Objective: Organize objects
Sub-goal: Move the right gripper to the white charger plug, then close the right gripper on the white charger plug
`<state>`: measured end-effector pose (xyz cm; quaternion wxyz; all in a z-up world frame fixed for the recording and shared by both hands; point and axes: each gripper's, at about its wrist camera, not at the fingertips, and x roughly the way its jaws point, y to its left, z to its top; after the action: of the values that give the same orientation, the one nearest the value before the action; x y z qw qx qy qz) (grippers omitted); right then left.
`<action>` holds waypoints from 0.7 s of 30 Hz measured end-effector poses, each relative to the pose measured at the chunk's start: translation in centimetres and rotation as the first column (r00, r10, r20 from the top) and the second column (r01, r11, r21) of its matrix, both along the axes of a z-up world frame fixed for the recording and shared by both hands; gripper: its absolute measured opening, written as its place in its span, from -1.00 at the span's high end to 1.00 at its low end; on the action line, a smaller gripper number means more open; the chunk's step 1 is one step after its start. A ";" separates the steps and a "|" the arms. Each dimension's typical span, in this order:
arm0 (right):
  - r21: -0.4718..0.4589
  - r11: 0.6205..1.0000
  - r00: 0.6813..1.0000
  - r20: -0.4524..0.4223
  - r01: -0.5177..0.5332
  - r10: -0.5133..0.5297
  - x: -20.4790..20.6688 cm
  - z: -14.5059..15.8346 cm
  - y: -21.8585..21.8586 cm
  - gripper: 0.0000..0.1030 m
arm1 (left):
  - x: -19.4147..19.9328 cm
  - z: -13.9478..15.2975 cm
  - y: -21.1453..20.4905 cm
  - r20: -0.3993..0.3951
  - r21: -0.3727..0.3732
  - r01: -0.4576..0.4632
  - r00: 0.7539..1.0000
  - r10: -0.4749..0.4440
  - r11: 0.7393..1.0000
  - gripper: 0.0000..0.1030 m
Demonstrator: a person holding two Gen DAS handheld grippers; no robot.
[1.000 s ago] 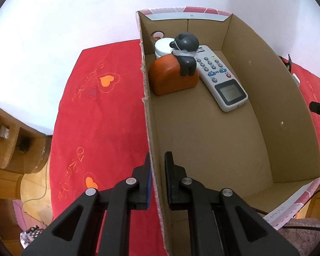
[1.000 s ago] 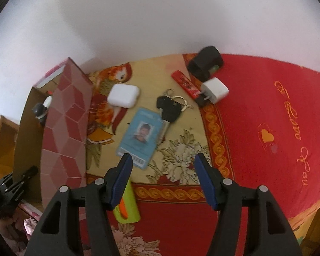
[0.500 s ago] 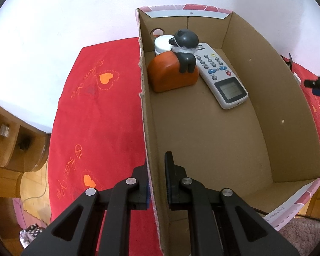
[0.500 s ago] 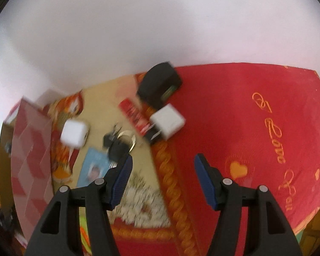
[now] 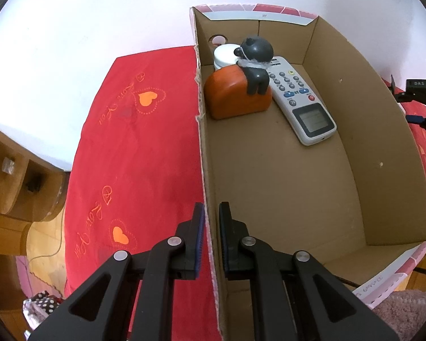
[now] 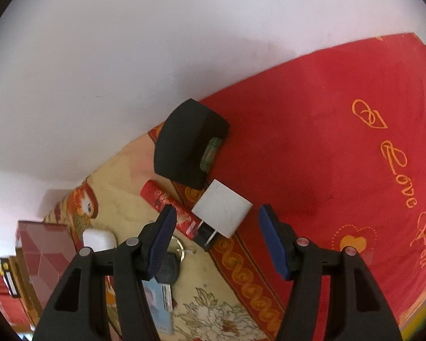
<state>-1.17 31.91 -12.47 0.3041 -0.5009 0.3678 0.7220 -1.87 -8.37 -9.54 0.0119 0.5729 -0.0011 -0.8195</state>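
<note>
Red cloth bears box holding remote, figurine.

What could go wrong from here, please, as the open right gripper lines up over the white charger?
The right gripper is open above the white charger, which touches the red lighter and sits close to the black case; closing could nudge or catch those. The left gripper is clamped on the cardboard box wall; a tug might shift the remote inside.
</note>
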 end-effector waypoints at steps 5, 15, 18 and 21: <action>0.050 0.999 0.999 0.051 -0.001 -0.002 -0.7 -0.2 -0.3 -0.18 | -0.2 -0.1 -0.2 0.004 0.002 -0.003 1.000 0.003 1.000 0.78; 0.018 0.998 0.997 0.041 0.058 -0.059 0.0 0.1 0.3 -0.18 | -0.1 -0.2 -0.1 0.004 0.004 0.001 1.000 -0.001 1.000 0.78; 0.043 0.996 0.995 0.059 0.073 -0.076 0.2 0.3 0.2 -0.02 | -0.1 -0.3 -0.2 0.003 0.004 0.002 1.000 -0.002 1.000 0.78; 0.081 0.995 0.994 0.083 0.065 -0.071 0.4 0.4 -0.2 0.14 | 0.2 -0.2 -0.1 0.004 0.008 -0.003 1.000 0.003 1.000 0.78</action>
<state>-0.77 31.73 -12.04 0.3635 -0.5063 0.3427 0.7029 -1.70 -8.49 -9.70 0.0109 0.5745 0.0031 -0.8184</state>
